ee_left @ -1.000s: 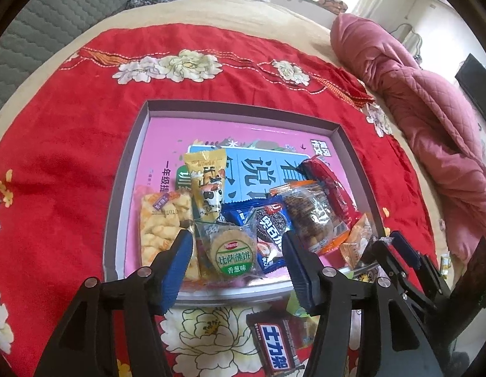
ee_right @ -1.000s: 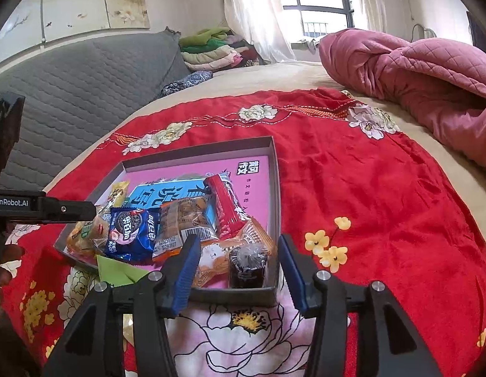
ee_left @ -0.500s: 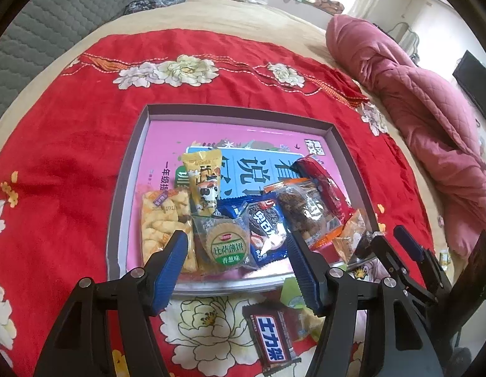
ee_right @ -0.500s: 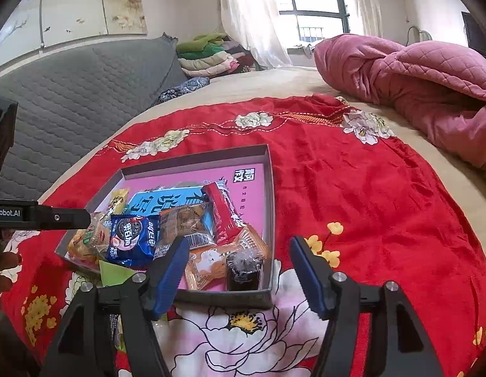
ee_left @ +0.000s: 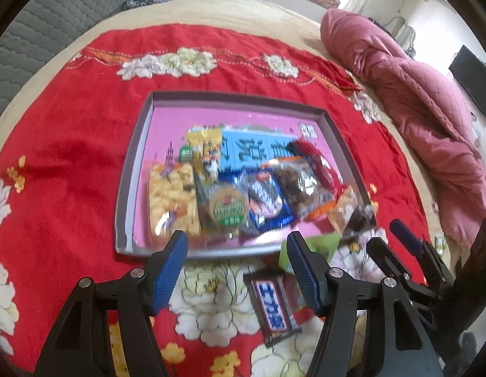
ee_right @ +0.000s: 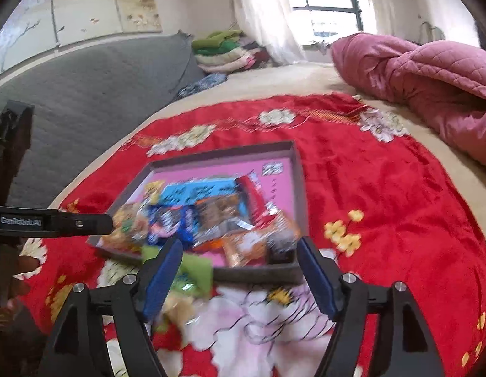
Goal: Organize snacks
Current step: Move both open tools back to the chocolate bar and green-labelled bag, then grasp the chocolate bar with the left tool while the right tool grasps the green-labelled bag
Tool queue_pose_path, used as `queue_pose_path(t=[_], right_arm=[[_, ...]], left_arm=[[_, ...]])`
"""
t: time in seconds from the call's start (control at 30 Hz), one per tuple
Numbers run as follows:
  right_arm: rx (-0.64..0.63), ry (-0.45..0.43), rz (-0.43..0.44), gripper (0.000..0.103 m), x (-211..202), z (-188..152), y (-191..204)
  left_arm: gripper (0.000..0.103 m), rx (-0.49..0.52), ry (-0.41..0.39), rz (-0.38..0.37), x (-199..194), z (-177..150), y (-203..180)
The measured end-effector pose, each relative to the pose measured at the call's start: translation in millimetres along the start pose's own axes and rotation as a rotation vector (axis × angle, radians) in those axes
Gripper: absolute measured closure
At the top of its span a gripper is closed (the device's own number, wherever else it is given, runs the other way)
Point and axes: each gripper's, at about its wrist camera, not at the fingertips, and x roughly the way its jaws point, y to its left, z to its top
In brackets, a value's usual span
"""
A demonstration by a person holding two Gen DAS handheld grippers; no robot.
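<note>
A grey-rimmed tray (ee_left: 131,169) (ee_right: 298,169) with a pink floor lies on the red cloth and holds several snack packets in a row. Among them are a round biscuit pack (ee_left: 228,209), a yellow puff bag (ee_left: 172,199) and a blue cookie pack (ee_left: 265,199). A dark chocolate bar (ee_left: 272,306) and a green packet (ee_right: 192,271) lie on the cloth in front of the tray. My left gripper (ee_left: 238,262) hovers open over the tray's near rim, nothing between its fingers. My right gripper (ee_right: 238,267) has its jaws opening, empty, just before the tray's near right corner, where a small dark packet (ee_right: 282,242) sits.
The red flowered cloth (ee_left: 70,163) covers a beige bed. A pink quilt (ee_left: 425,100) is heaped at the right. A grey padded headboard (ee_right: 86,94) and folded clothes (ee_right: 224,50) stand at the back. The right gripper's frame (ee_left: 409,257) shows at the left view's lower right.
Both grippers have drawn back from the tray, which now looks smaller and farther. The right jaws have spread wider, leaving the dark packet in the tray corner. The left jaws widened slightly.
</note>
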Motion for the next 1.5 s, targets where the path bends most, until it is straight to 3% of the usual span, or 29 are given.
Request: queue_pose_path(t=[0.63,1.03,1.13,1.2,1.5], right_arm=[[-0.045,0.237,0.062,0.028,34,-32,34],[-0.080,0.270,0.019,0.029,56,-42,41],[-0.106,0.269,0.010,0.040,58,-42,44],[-0.118,0.267,0.025,0.058,58,-41,45],[-0.125,0.257,0.000,0.065,43,-39,32]], left_arm=[[0.036,-0.047,0.166,-0.046,27,-45,11],[0.036,-0.077,0.202,-0.110,46,-45,3],[0.036,-0.081,0.221,-0.125,52,-46,0],[0.036,-0.082,0.232,-0.125,56,-46,-2],[0.036,-0.076,0.240,-0.113,63,-44,-6]])
